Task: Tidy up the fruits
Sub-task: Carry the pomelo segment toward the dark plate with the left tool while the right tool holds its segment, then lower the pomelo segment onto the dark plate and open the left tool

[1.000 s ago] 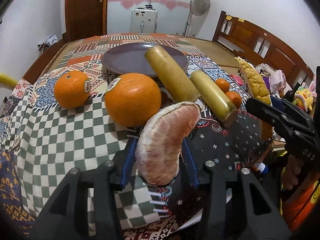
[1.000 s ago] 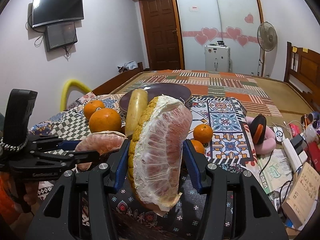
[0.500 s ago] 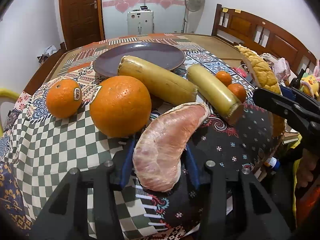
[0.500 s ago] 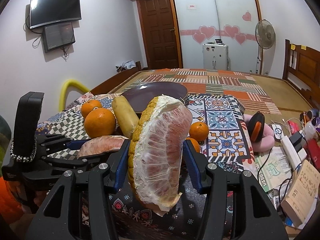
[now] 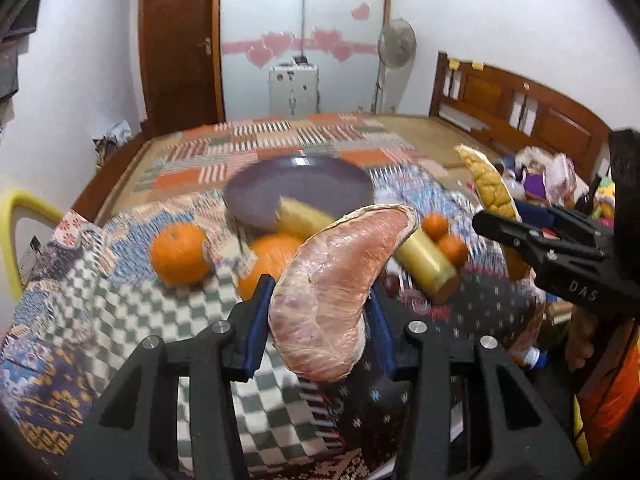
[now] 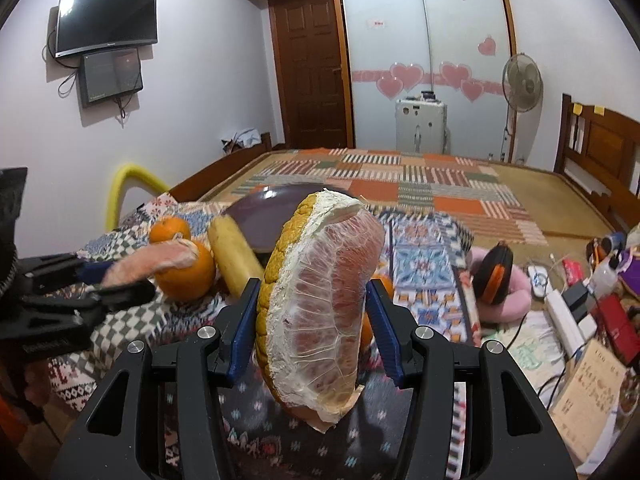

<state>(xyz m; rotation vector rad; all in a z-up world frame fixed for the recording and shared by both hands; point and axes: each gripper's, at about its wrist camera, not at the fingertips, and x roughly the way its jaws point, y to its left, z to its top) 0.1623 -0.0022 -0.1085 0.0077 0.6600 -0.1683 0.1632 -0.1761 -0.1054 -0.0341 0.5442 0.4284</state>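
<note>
My left gripper (image 5: 318, 320) is shut on a peeled pink pomelo segment (image 5: 336, 292), held above the table's near edge. My right gripper (image 6: 310, 324) is shut on a bigger pomelo wedge with yellow rind (image 6: 320, 304); this wedge also shows at the right in the left wrist view (image 5: 490, 184). On the patterned cloth lie two large oranges (image 5: 180, 254) (image 5: 268, 260), two yellow cylinders (image 5: 424, 264) (image 5: 300, 216), two small tangerines (image 5: 436, 226) and a purple plate (image 5: 296, 188) behind them.
A yellow chair back (image 5: 16, 208) stands at the table's left. A wooden bed headboard (image 5: 520, 112), a fan (image 6: 522, 82) and a white appliance (image 6: 420, 124) are behind. Headphones on a pink cushion (image 6: 496, 276), books and cables clutter the right side.
My left gripper has lifted and tilted up with the peeled segment, so the fruits sit lower and farther in its view. The right gripper stays almost still with its wedge.
</note>
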